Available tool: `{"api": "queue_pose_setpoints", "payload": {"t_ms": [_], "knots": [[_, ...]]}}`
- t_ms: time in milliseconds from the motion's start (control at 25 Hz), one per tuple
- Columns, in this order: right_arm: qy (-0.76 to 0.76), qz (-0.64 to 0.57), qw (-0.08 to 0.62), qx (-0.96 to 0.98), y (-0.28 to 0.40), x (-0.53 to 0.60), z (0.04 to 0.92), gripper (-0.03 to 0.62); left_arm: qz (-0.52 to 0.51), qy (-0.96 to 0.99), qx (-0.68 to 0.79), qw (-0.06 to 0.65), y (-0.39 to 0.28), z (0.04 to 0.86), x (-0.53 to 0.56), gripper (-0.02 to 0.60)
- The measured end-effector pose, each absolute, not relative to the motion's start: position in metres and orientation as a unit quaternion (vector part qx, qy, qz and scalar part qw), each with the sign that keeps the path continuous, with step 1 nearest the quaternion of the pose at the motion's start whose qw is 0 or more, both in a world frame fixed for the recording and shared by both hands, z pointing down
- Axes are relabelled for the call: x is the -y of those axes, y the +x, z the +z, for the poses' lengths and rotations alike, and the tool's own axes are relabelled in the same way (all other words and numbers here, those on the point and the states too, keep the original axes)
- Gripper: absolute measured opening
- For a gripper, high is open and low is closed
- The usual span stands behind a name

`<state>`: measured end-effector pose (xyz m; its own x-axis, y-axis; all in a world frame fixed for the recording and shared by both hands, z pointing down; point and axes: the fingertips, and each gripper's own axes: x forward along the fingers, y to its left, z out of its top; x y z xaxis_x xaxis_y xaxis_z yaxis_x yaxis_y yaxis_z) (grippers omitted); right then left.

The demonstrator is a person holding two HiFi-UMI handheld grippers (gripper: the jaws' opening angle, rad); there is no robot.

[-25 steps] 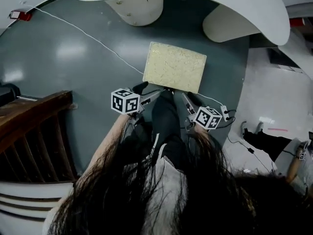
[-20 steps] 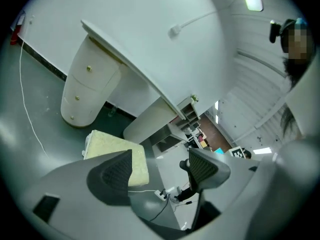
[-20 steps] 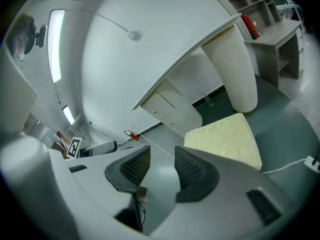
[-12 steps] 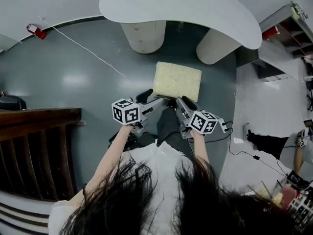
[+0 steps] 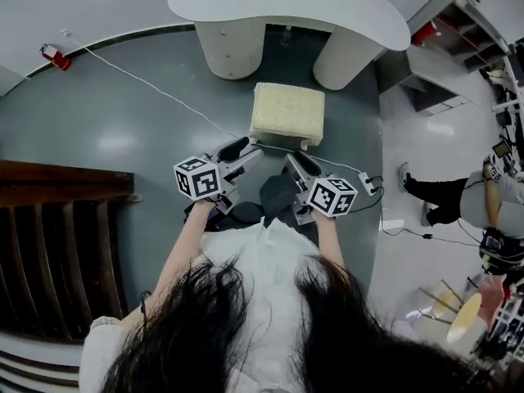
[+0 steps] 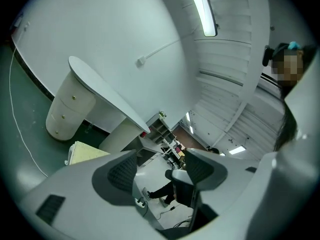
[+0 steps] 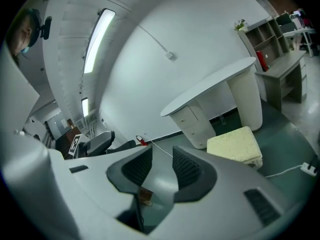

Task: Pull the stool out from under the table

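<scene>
grey floor [image 5: 115, 137] is carrying the stool [image 5: 286, 113] just out from under the table [image 5: 286, 2], while left gripper [image 5: 243, 151] and right gripper [image 5: 299, 164] are hovering short of it, empty jaws apart but just now narrowing.

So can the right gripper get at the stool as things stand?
Probably yes. The stool stands clear of the table on open floor, ahead of the right gripper, with nothing between. Its jaws have just been closing on nothing, so they would need reopening.
</scene>
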<state>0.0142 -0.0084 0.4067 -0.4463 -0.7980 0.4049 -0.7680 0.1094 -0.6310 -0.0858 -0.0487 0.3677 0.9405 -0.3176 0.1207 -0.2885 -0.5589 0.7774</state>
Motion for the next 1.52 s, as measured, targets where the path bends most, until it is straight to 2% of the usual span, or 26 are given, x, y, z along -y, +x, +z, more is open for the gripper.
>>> {"api": "queue_pose_setpoints", "payload": {"t_ms": [240,360,480,1040,1520], "knots": [[-0.516,-0.392,0.003,-0.762,0.026,-0.022,0.385,0.130,-0.036,0.886,0.183,0.425,-0.074,0.349,0.016,0.244],[-0.509,-0.385,-0.003,-0.770,0.041,-0.040,0.374,0.124,-0.033,0.894,0.190,0.405,-0.059,0.337,-0.005,0.178],[-0.496,-0.382,-0.009,-0.780,0.054,-0.062,0.368,0.121,-0.038,0.896,0.207,0.392,-0.047,0.326,-0.025,0.160],[-0.467,-0.384,-0.004,-0.797,0.119,-0.199,0.361,0.094,-0.020,0.889,0.246,0.385,0.016,0.325,-0.163,0.143],[-0.457,-0.383,-0.006,-0.802,0.125,-0.230,0.363,0.052,0.014,0.895,0.248,0.371,0.030,0.328,-0.198,0.141]]}}
